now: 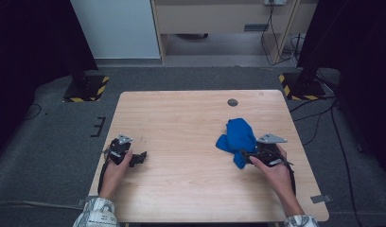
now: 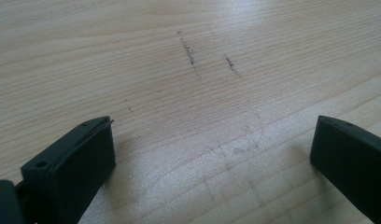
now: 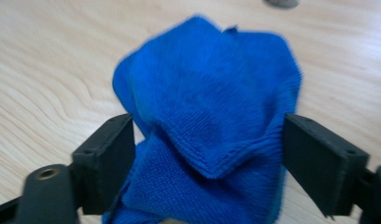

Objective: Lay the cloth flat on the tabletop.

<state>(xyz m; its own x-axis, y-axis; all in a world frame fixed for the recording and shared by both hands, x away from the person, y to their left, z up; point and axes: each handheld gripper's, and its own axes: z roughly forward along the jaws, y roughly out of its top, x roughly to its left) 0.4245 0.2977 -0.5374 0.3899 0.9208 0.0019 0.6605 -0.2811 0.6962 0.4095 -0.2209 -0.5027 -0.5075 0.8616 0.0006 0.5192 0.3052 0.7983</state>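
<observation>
We are looking down on a pale wooden table point(image 1: 181, 113) standing on grey carpet, with dark curtains hanging at both sides and a light cabinet at the far wall. A small round grey cap point(image 1: 232, 102) is sitting in the tabletop towards the far right. The person's left hand point(image 1: 116, 168) is resting near the left edge, holding the left gripper point(image 1: 136, 157) low over the wood. On the right side a crumpled blue cloth point(image 1: 238, 135) is lying on the table, and the right gripper point(image 1: 245, 157) is reaching into its near end, held by the right hand point(image 1: 271, 170).

In the left gripper view we are seeing bare wood grain with a few faint dark scuff marks point(image 2: 191, 51). The left gripper point(image 2: 212, 154) is standing with its two black jaws wide apart — nothing is lying between them.

In the right gripper view the blue cloth point(image 3: 212, 98) is bunching up in soft folds between the jaws of the right gripper point(image 3: 207, 158). The jaws are standing wide, one at each side of the cloth, which is brushing both — whether the pads are actually pressing on it we cannot tell. The picture is slightly blurred. The round grey cap point(image 3: 282, 3) is just showing at the far edge.
</observation>
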